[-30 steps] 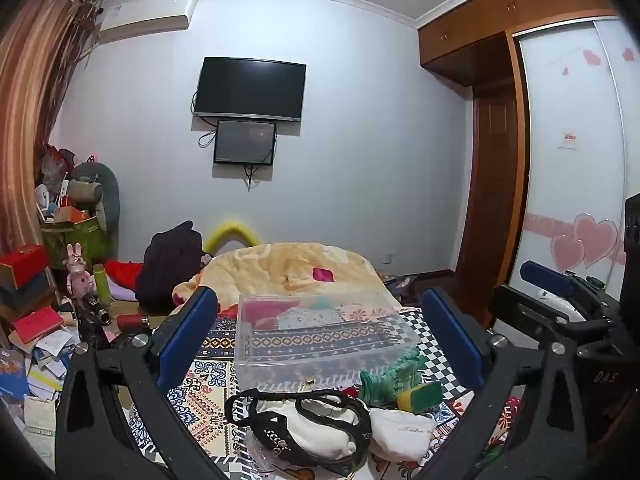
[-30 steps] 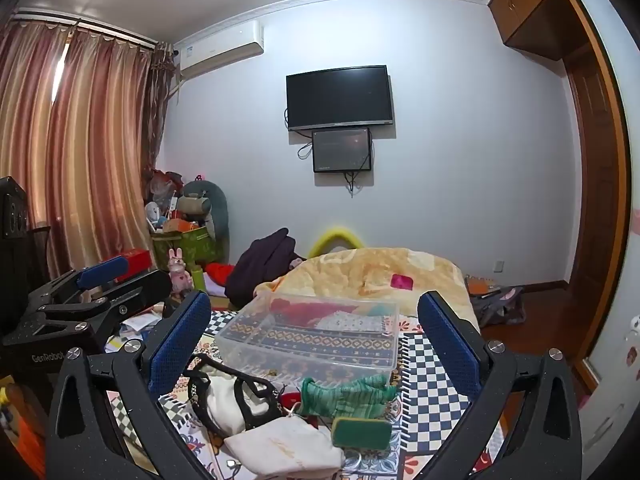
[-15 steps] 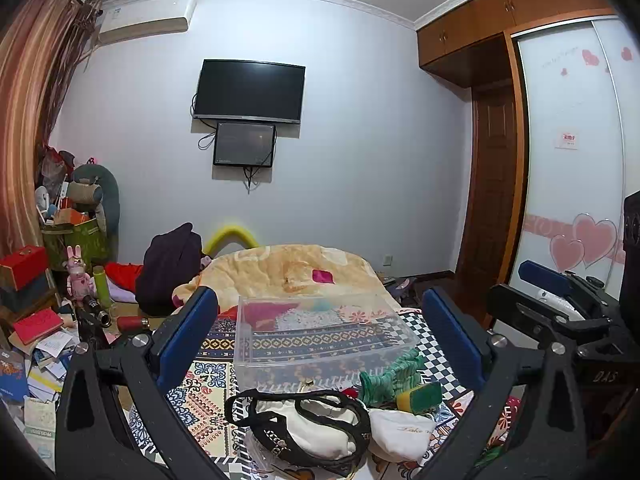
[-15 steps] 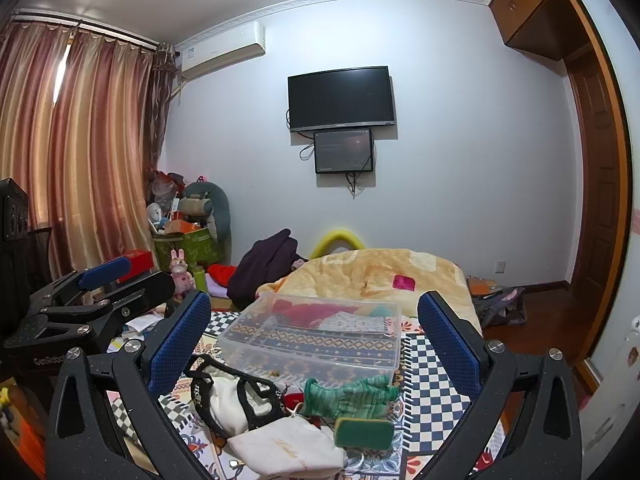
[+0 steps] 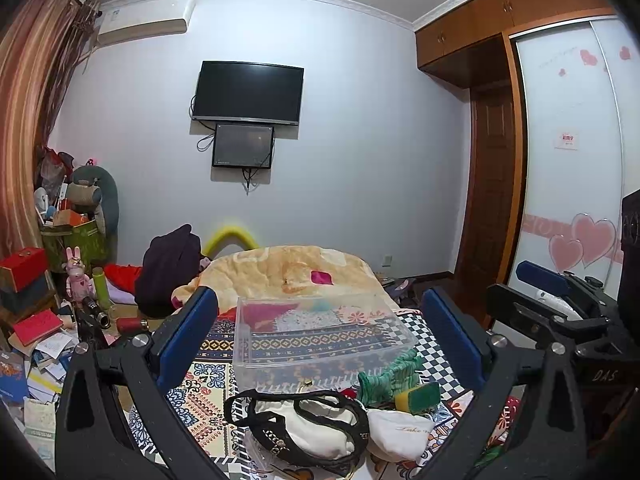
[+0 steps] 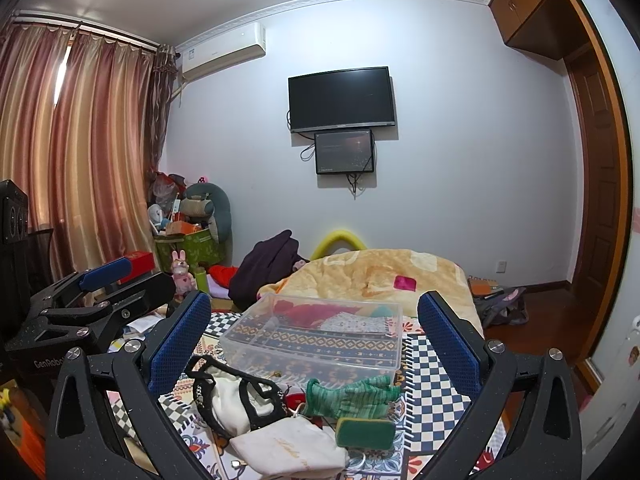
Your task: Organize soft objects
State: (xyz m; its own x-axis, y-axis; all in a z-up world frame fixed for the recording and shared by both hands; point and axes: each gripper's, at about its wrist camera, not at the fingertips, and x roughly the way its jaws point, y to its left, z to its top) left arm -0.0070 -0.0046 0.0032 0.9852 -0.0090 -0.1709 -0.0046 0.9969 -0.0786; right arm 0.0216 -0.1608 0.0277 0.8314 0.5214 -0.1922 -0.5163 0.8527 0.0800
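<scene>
Soft green knitted gloves (image 6: pixel 352 396) are lying on the patterned bedspread (image 6: pixel 428 364), touching a green-and-yellow sponge (image 6: pixel 364 433) and near a white cloth pouch (image 6: pixel 292 450), before a clear plastic bin (image 6: pixel 316 336). Left claw (image 5: pixel 320 344) and right claw (image 6: pixel 314 340) are hovering spread apart, gripping nothing.

- One clear plastic box (image 6: pixel 316 336)
- One green glove (image 6: pixel 352 396)
- One sponge (image 6: pixel 365 433)
- One white pouch (image 6: pixel 292 450)
- One black-trimmed bag (image 6: pixel 236 396)
- Two wall screens (image 6: pixel 342 98)
- Two grippers (image 6: pixel 314 336)
</scene>
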